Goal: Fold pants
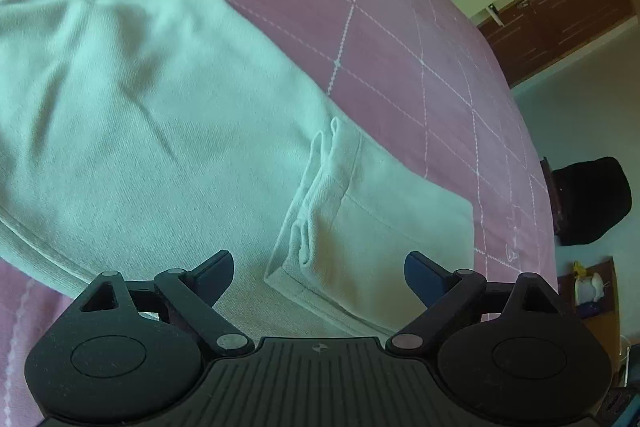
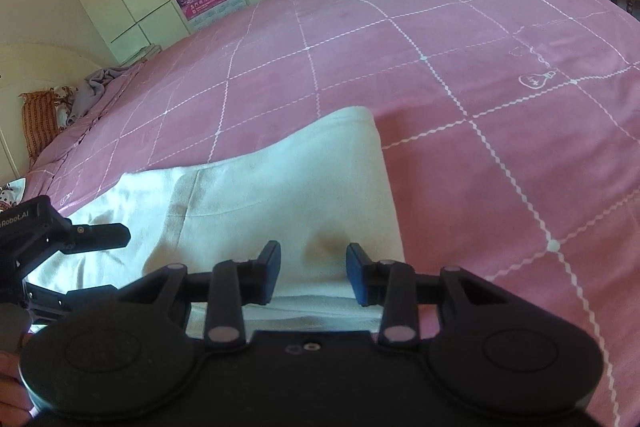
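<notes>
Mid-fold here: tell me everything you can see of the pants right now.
The pants are pale, off-white, of a soft woven-looking cloth, lying flat on the pink quilted bedspread with one layer already folded over. A stitched hem end shows bunched folds beside it. A yellowish stain sits near the right gripper, whose fingers straddle the cloth's near edge. The left gripper is wide open above it, holding nothing.

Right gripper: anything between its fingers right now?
Yes. In the right wrist view, the white pants fabric runs up between the right gripper fingers; whether the pads press on it is unclear.
</notes>
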Action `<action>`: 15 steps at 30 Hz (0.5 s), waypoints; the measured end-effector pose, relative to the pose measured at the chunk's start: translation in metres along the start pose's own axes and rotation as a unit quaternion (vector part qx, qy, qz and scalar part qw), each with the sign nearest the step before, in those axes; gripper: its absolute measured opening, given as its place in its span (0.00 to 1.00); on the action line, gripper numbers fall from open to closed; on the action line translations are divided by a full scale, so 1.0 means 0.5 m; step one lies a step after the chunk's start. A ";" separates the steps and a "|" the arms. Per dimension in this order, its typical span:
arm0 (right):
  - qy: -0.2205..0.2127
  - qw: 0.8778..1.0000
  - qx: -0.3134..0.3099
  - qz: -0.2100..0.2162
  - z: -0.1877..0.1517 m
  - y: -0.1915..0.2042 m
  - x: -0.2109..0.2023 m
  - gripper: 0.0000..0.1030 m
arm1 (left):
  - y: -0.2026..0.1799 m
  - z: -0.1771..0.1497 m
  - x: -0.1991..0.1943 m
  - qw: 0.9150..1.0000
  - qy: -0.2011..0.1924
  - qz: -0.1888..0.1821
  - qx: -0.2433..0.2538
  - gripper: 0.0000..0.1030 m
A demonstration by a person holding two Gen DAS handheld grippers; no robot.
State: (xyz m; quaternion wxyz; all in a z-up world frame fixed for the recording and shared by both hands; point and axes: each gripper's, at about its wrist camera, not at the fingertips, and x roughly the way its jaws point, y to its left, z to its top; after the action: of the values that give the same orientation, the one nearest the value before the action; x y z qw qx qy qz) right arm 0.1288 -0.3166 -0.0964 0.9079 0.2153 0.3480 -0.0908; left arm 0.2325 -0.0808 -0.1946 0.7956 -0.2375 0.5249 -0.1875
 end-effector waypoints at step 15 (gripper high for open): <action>-0.037 0.999 0.035 -0.002 0.010 -0.040 -0.018 0.36 | -0.046 -0.012 -0.075 0.994 -0.095 -0.041 0.036 0.18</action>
State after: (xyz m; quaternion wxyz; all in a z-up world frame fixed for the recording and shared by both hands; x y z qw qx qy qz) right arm 0.1185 -0.3366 -0.0936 0.9119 0.2428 0.3112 -0.1128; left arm 0.2118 -0.0804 -0.1555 0.8414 -0.2470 0.4295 -0.2156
